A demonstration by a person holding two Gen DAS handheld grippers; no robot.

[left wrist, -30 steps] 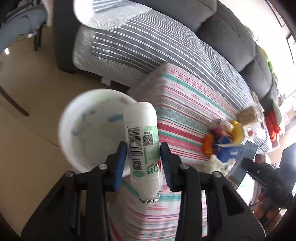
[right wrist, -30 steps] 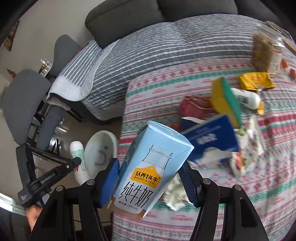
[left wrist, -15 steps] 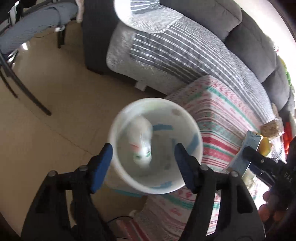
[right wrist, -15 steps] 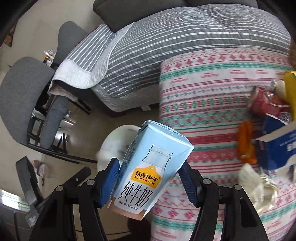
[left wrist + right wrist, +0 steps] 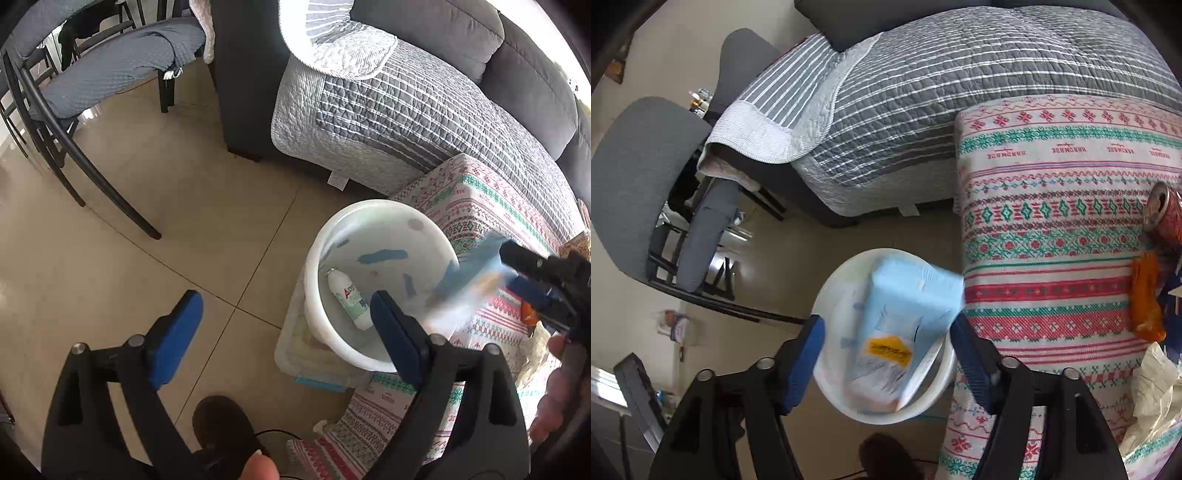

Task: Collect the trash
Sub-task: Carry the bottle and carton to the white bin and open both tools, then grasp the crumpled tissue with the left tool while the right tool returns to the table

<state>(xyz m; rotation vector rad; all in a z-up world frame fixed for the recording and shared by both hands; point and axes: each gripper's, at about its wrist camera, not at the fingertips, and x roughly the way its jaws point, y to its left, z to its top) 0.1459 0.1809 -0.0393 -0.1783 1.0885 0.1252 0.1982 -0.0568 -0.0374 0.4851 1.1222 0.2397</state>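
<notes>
A white bin (image 5: 332, 328) stands on the floor beside the cloth-covered table (image 5: 491, 206). A white drink bottle (image 5: 349, 297) lies inside it. My left gripper (image 5: 286, 328) is open and empty, above the floor to the bin's left. My right gripper (image 5: 886, 354) is open above the bin (image 5: 934, 398). The light blue milk carton (image 5: 901, 332) is blurred between its fingers, free of the pads, over the bin; it also shows blurred in the left wrist view (image 5: 465, 284).
On the patterned table (image 5: 1052, 166) lie a red can (image 5: 1165, 214), an orange wrapper (image 5: 1145, 295) and crumpled white paper (image 5: 1156, 395). A grey sofa with a striped quilt (image 5: 406, 103) stands behind. Chairs (image 5: 74, 92) stand at the left. A shoe (image 5: 221, 424) is on the floor.
My left gripper let the white bottle go into the bin and drew back left. My right gripper carried the milk carton over the bin and opened; the carton is dropping.
</notes>
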